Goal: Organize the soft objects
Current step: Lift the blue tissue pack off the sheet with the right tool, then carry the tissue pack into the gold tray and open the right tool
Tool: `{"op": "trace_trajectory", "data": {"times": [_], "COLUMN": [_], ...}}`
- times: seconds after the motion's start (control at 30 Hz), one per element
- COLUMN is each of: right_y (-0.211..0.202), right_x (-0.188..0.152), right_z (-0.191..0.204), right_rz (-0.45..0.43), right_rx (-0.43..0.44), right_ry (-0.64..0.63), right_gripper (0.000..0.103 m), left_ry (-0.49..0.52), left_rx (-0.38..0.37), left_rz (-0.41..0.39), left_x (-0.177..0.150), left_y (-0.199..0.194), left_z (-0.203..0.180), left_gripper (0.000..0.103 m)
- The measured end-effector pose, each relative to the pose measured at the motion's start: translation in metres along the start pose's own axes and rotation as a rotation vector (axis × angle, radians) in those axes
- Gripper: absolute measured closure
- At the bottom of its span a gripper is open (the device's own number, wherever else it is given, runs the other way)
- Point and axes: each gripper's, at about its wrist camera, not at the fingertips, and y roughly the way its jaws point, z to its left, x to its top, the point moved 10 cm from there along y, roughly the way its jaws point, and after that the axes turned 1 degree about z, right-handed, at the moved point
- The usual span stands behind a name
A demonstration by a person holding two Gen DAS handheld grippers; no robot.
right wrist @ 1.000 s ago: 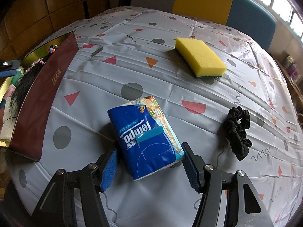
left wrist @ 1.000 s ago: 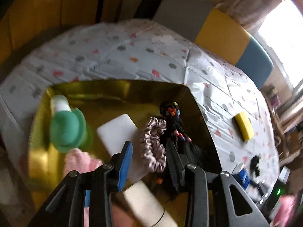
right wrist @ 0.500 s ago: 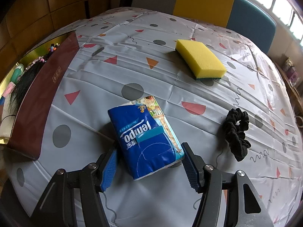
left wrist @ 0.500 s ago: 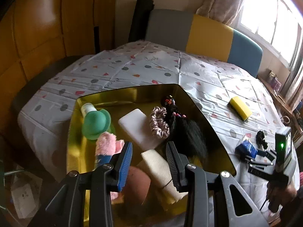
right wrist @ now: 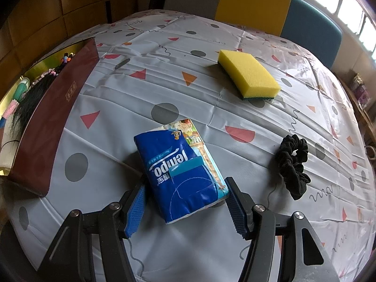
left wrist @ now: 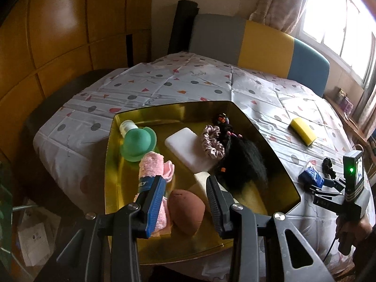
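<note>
A table covered by a grey cloth (right wrist: 211, 75) printed with dots and triangles carries everything here. The right gripper (right wrist: 185, 202) sits low over the near part of the table, its jaws spread apart on either side of a blue tissue pack (right wrist: 181, 171) that lies flat on the cloth; whether the blue pads (right wrist: 135, 209) touch the pack cannot be told. A yellow sponge (right wrist: 249, 76) lies toward the far edge, well apart from the pack, and a black scrunchie (right wrist: 293, 164) lies near the right edge. Along the table's left edge stands a box (right wrist: 47, 127) with dark red outer walls and a gold inside. The left gripper (left wrist: 185, 199) hangs above the near end of that box (left wrist: 277, 164), jaws apart and holding nothing. Inside the box lie a green cap-shaped toy (left wrist: 137, 144) near the far left corner, a pink cloth (left wrist: 152, 166) in front of it, a white sponge block (left wrist: 188, 149) in the middle, a pink satin scrunchie (left wrist: 212, 144) just beside the block, a black hairpiece (left wrist: 242, 159) along the right wall, a brown football-shaped ball (left wrist: 186, 209) near the front, and a cream roll (left wrist: 202, 179) beside the ball.
</note>
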Motion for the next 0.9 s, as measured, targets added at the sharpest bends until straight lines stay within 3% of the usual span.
{"op": "trace_trajectory", "data": {"times": [0.53,0.9], "right_y": [-0.004,-0.023], "right_x": [0.002,0.009], "right_z": [0.002,0.013], "right_rz": [0.012,-0.019], "right_rx": [-0.055,-0.021], "right_ry": [0.043,0.086], "right_gripper": [0.041,0.041], "left_ry": [-0.024,-0.04], "left_rx": [-0.013,-0.016], "left_rz": [-0.006,-0.002], "left_x": [-0.004,-0.008], "left_y": [-0.006,-0.007], "left_z": [0.01,0.017], "left_gripper": [0.066,0.066]}}
